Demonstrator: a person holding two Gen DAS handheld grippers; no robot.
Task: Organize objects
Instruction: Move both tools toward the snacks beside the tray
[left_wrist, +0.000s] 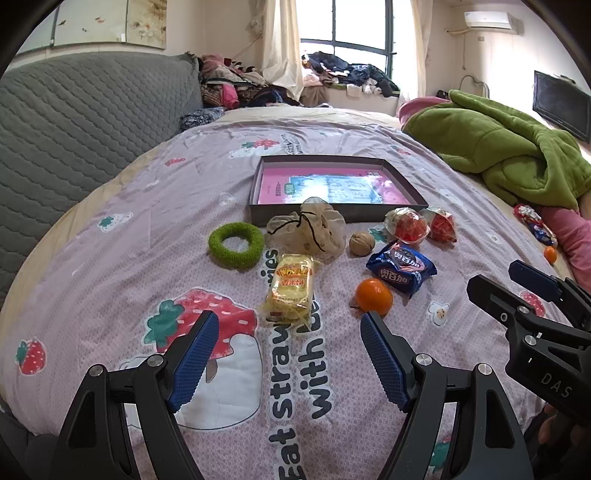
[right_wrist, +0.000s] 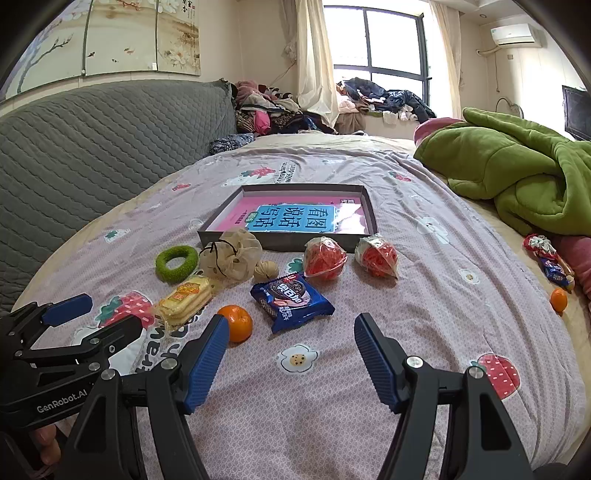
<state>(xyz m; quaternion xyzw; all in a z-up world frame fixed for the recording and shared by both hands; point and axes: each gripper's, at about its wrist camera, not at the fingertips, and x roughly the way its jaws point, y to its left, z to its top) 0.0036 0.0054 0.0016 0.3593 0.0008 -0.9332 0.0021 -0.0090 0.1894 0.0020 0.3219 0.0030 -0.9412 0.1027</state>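
**Both hand-held grippers spread above the bedspread; items laid out before the box**

While both units hover low over the bed (left_wrist: 110, 229), the left hand-held gripper (left_wrist: 288, 325) is seen with its blue pads spread wide and nothing between them. The right hand-held gripper (right_wrist: 290, 328) is likewise held apart and empty.

Items are recorded on the strawberry-print cover in front of a shallow dark box (right_wrist: 236, 236), in which a pink and blue booklet (right_wrist: 295, 218) lies flat.
- A green ring (left_wrist: 236, 245) is noted left of a beige drawstring pouch (left_wrist: 314, 229), which lies against the box's near wall.
- A walnut (left_wrist: 361, 243) sits just right of the pouch.
- Two clear-wrapped red sweets (right_wrist: 325, 257) (right_wrist: 377, 256) lie near the box's right corner.
- A yellow snack pack (left_wrist: 291, 290) lies nearest the left pads.
- An orange (right_wrist: 236, 323) is seen close to the right unit's left pad, beside a blue biscuit packet (right_wrist: 290, 301).
- A second orange (right_wrist: 558, 299) lies well apart at the right, near a green blanket (right_wrist: 517, 177).
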